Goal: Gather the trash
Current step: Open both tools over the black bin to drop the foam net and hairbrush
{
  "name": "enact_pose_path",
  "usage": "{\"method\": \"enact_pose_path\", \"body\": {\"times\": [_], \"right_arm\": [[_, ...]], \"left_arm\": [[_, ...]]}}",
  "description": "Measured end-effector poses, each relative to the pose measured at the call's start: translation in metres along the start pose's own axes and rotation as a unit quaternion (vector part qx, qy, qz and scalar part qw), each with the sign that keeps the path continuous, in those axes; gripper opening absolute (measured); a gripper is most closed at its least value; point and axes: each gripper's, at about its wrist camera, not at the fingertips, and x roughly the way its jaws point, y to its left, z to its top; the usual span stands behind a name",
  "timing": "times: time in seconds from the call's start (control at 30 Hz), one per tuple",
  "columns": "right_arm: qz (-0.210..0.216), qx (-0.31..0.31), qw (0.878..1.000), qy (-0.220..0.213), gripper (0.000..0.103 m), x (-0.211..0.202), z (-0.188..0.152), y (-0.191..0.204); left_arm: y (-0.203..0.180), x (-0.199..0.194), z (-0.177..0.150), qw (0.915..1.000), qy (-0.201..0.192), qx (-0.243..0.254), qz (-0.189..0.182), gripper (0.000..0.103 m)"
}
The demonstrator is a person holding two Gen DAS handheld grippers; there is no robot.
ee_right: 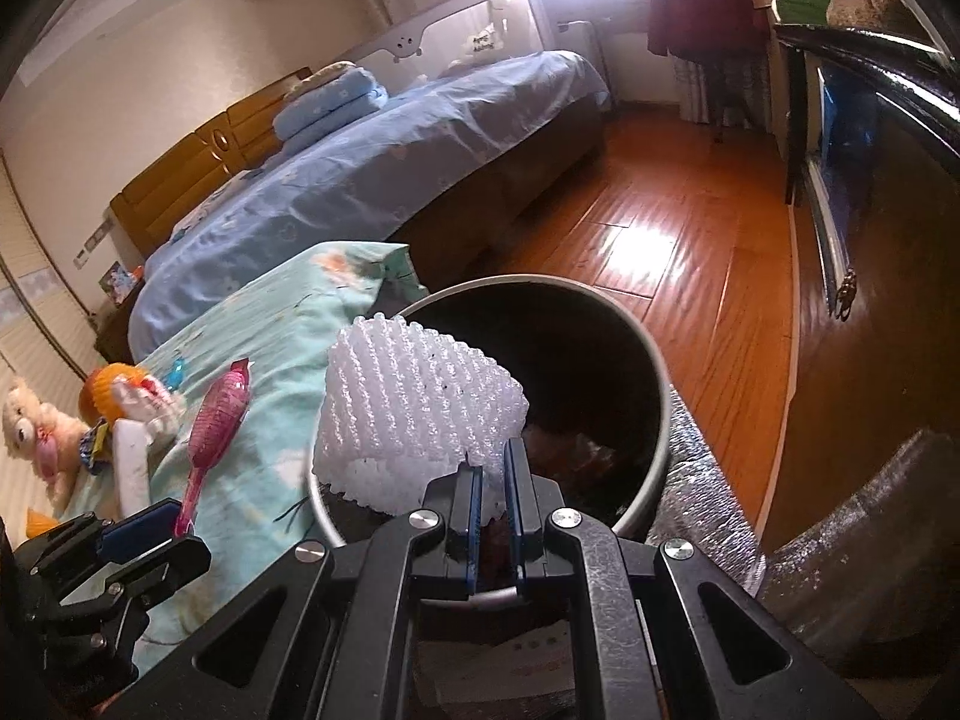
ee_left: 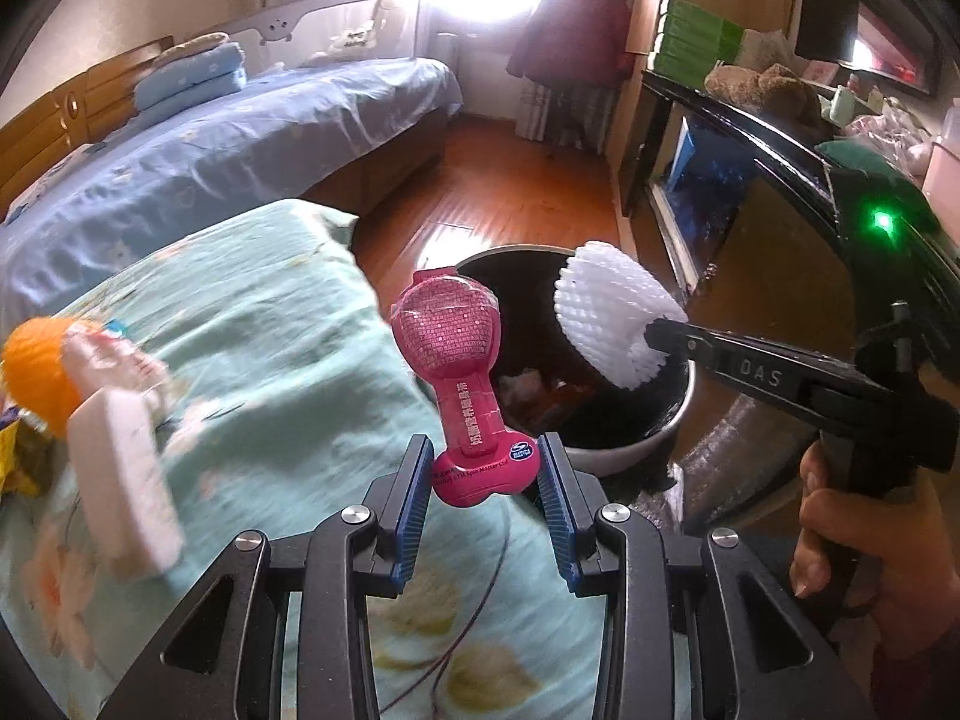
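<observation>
My left gripper [ee_left: 485, 468] is shut on a pink plastic blister pack [ee_left: 456, 372] and holds it upright over the edge of the green floral bedspread [ee_left: 252, 360], next to the bin. The pack also shows in the right wrist view [ee_right: 213, 426]. My right gripper [ee_right: 493, 468] is shut on a white foam fruit net [ee_right: 414, 414] and holds it over the round grey trash bin [ee_right: 654, 372]. The net [ee_left: 612, 318] and bin [ee_left: 636, 450] also show in the left wrist view. The bin holds some trash at its bottom.
An orange foam net [ee_left: 36, 372], a white box [ee_left: 120, 468] and wrappers lie on the bedspread at left. A plush toy [ee_right: 36, 432] lies further left. A blue-sheeted bed [ee_left: 210, 168] stands behind. A dark cabinet [ee_left: 750, 168] and silver foil roll [ee_right: 702, 480] flank the bin on the right.
</observation>
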Motion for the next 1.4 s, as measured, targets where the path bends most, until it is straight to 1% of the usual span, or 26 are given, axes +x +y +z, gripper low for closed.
{"method": "enact_pose_path", "body": {"times": [0.27,0.53,0.6,0.67,0.83,0.87,0.9,0.93,0.97,1.1,1.17,1.23,1.4], "right_arm": [[-0.014,0.009,1.000,0.011,0.007,0.013,0.012,-0.017],[-0.019,0.018,0.999,0.022,0.007,0.025,0.020,-0.026],[-0.020,0.020,0.999,0.024,0.008,0.028,0.021,-0.027],[-0.020,0.025,0.999,0.025,0.012,0.029,0.022,-0.029],[-0.020,0.030,0.999,0.030,0.013,0.033,0.024,-0.032],[-0.020,0.033,0.999,0.031,0.016,0.033,0.023,-0.033],[-0.020,0.036,0.999,0.031,0.022,0.033,0.023,-0.034],[-0.019,0.040,0.999,0.028,0.039,0.031,0.023,-0.035],[-0.017,0.043,0.999,0.025,0.044,0.030,0.023,-0.036],[-0.009,0.045,0.999,0.014,0.047,0.021,0.020,-0.034],[-0.002,0.046,0.999,0.007,0.051,0.015,0.018,-0.031],[0.003,0.042,0.999,0.000,0.054,0.009,0.015,-0.025],[0.023,0.028,0.999,-0.006,0.065,-0.001,0.003,-0.001]], "left_arm": [[-0.004,0.031,0.020,0.9998,0.017,0.004,-0.006,0.034],[-0.015,0.049,0.036,0.9997,0.023,0.011,-0.004,0.034],[-0.016,0.052,0.039,0.9997,0.024,0.010,-0.003,0.035],[-0.017,0.054,0.041,0.9997,0.024,0.006,-0.004,0.035],[-0.014,0.060,0.044,0.9996,0.026,-0.003,-0.009,0.036],[-0.013,0.060,0.044,0.9996,0.026,-0.005,-0.007,0.041],[-0.013,0.060,0.044,0.9996,0.025,-0.007,-0.006,0.045],[-0.012,0.058,0.043,0.9997,0.021,-0.009,-0.005,0.051],[-0.011,0.056,0.042,0.9998,0.018,-0.011,-0.004,0.054],[-0.004,0.041,0.033,0.9996,0.009,-0.024,-0.007,0.057],[0.003,0.028,0.024,0.9993,-0.001,-0.037,-0.007,0.060],[0.010,0.016,0.014,0.9989,-0.007,-0.045,-0.009,0.061],[0.028,-0.015,-0.018,0.9977,-0.022,-0.063,0.011,0.062]]}}
